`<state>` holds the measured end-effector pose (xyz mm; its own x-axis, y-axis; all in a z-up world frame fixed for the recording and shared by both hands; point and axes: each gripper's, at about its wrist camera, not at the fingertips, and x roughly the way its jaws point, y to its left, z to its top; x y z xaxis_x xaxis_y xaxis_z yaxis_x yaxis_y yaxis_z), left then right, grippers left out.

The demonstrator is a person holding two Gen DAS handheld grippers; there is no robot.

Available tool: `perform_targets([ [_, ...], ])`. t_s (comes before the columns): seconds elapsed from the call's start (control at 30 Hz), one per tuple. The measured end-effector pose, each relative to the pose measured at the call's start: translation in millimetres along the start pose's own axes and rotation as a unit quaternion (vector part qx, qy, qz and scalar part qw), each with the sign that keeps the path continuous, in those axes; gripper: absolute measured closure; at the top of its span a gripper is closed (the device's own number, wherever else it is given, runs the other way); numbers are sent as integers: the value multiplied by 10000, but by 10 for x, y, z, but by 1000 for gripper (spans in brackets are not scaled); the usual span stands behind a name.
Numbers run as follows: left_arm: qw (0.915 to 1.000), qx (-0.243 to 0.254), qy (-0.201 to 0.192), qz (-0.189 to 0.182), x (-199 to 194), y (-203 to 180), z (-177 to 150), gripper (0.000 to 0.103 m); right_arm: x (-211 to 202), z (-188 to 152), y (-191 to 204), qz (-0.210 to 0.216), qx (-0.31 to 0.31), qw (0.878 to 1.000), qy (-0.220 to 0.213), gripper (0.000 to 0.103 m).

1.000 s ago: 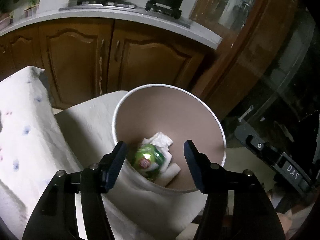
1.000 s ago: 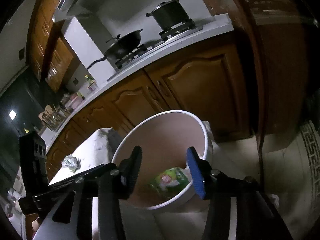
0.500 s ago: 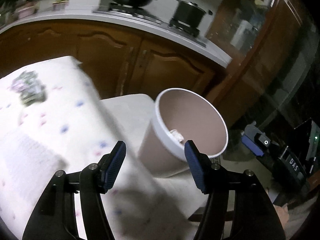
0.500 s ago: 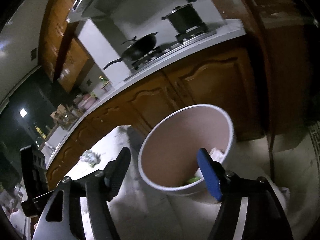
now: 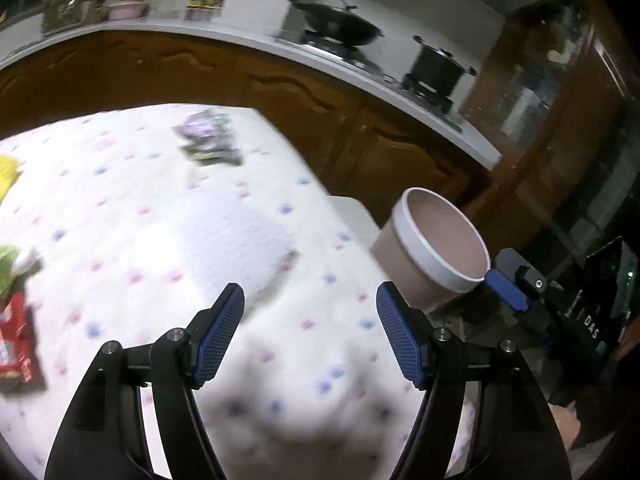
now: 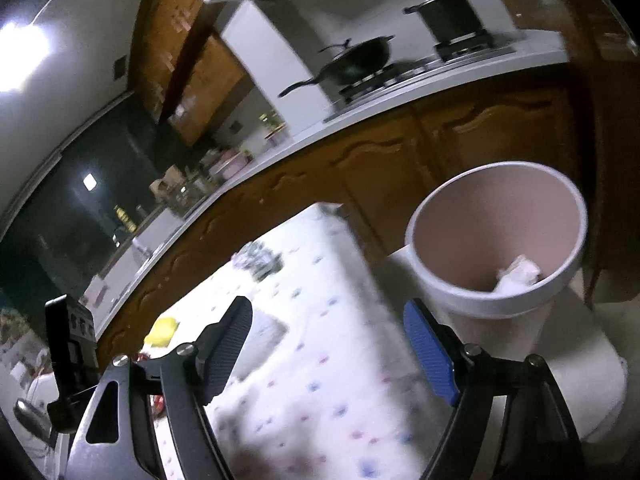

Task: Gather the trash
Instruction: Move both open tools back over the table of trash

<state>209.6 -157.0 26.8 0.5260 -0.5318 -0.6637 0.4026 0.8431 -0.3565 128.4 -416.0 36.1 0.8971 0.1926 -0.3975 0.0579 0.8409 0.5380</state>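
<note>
A white-rimmed bin (image 5: 436, 256) (image 6: 496, 300) stands off the right end of the table, with white tissue (image 6: 518, 272) inside. On the dotted white tablecloth (image 5: 120, 240) (image 6: 320, 360) lie a crumpled dark wrapper (image 5: 208, 142) (image 6: 260, 258), a flat white paper (image 5: 232, 232) (image 6: 260, 328), a yellow piece (image 5: 8, 172) (image 6: 162, 330), a green piece (image 5: 8, 264) and a red packet (image 5: 16, 344). My left gripper (image 5: 310, 300) hovers over the cloth, jaws opening, nothing between them. My right gripper (image 6: 328, 312) hangs over the table's right end beside the bin, jaws also opening and empty.
Brown kitchen cabinets (image 5: 360, 132) under a white counter run behind the table, with a wok (image 5: 340, 28) and a pot (image 5: 436, 66) on the hob. A dark glass cabinet (image 5: 560, 160) stands to the right. The pictures are blurred by motion.
Both grippers have swung away from above the bin, leftwards over the table. The bin has slid to the right in both views. Both pairs of jaws stand wider than before.
</note>
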Motion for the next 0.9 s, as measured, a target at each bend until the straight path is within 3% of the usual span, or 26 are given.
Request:
perform_targets([
  [0.4, 9975, -485, -187, 483, -566, 711, -344, 33, 298, -388, 557, 381, -373, 9972, 526, 22],
  [0.9, 9867, -1004, -554, 1154, -1135, 1339, -617, 33, 591, -703, 1181, 542, -1321, 9852, 953, 17],
])
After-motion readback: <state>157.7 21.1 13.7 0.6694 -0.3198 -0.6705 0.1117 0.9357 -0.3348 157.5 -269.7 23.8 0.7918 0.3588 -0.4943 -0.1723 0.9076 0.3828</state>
